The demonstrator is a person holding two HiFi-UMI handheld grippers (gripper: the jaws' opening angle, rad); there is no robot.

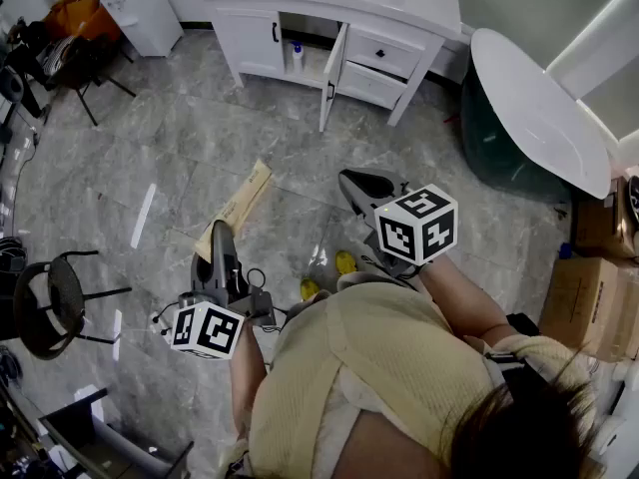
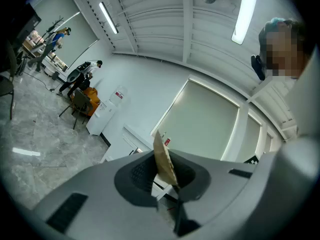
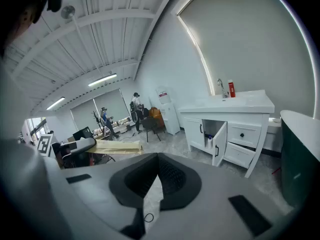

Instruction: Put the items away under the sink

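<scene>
My left gripper (image 1: 221, 234) is shut on the near end of a long flat brown paper package (image 1: 243, 200), which points away over the floor towards the vanity. In the left gripper view the brown package (image 2: 163, 160) stands pinched between the jaws of the left gripper (image 2: 170, 190). My right gripper (image 1: 357, 183) is shut and holds nothing; the right gripper view also shows it (image 3: 149, 196) shut and empty. The white sink vanity (image 1: 384, 56) stands ahead with its cabinet door (image 1: 332, 68) open and a small bottle (image 1: 297, 56) inside.
A dark green tub with a white rim (image 1: 539, 113) stands at the right, with cardboard boxes (image 1: 589, 302) beyond it. Black chairs (image 1: 50, 297) stand at the left and a white cabinet (image 1: 140, 6) at the far left. The person's yellow shoes (image 1: 344, 261) show on the marble floor.
</scene>
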